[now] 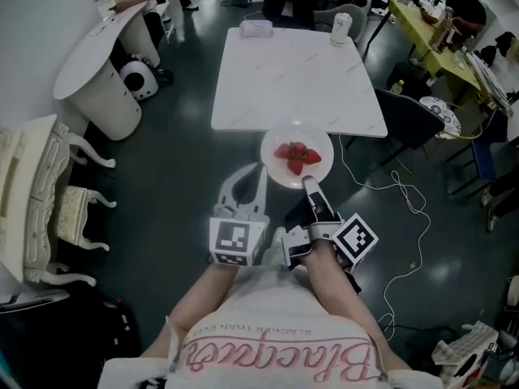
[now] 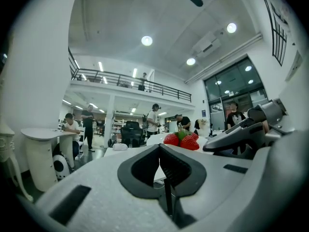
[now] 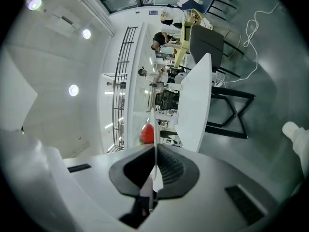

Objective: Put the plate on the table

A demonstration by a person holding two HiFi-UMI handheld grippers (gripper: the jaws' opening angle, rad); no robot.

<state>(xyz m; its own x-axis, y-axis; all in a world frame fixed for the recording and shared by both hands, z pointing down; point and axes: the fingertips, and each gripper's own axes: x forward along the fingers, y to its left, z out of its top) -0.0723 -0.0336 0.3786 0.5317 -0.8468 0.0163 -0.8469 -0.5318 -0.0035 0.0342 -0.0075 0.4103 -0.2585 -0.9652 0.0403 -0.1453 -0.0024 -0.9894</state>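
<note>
A white plate [image 1: 278, 173] carrying red strawberries [image 1: 297, 156] hangs level over the dark floor, its far rim just overlapping the near edge of the white marble table [image 1: 292, 79]. My right gripper [image 1: 310, 186] is shut on the plate's near rim. In the right gripper view the plate [image 3: 153, 127] runs edge-on between the jaws of that gripper [image 3: 154, 146], with a strawberry [image 3: 147, 133] behind it. My left gripper [image 1: 258, 171] is shut with nothing in it, just left of the plate. The left gripper view shows its closed tips [image 2: 160, 148] and the strawberries [image 2: 182, 140] beyond.
On the table's far edge stand a cup [image 1: 341, 27] and a white box [image 1: 256, 28]. A dark chair [image 1: 409, 120] and a white cable [image 1: 397, 189] lie to the right. A round white counter [image 1: 97, 63] and ornate chair [image 1: 49, 193] are at left. People sit at the back.
</note>
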